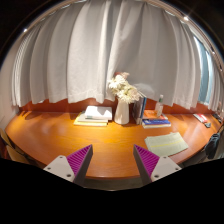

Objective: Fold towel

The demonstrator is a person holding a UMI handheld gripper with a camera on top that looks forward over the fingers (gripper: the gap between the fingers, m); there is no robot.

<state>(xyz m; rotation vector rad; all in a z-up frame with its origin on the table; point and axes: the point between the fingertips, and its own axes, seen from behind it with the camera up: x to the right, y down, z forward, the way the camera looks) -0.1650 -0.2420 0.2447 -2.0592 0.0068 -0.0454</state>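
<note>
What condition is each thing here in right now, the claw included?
gripper: open, holding nothing.
towel: lying flat on the table, beyond the fingers.
vase of flowers: upright.
curtains: drawn closed.
books: stacked, lying flat.

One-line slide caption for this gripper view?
Open gripper held above a wooden table, facing a vase of flowers, stacked books and a folded towel before white curtains.

gripper (112,165) open over a wooden table (60,135); a pale cloth, perhaps the towel (166,144), lies ahead.
</note>
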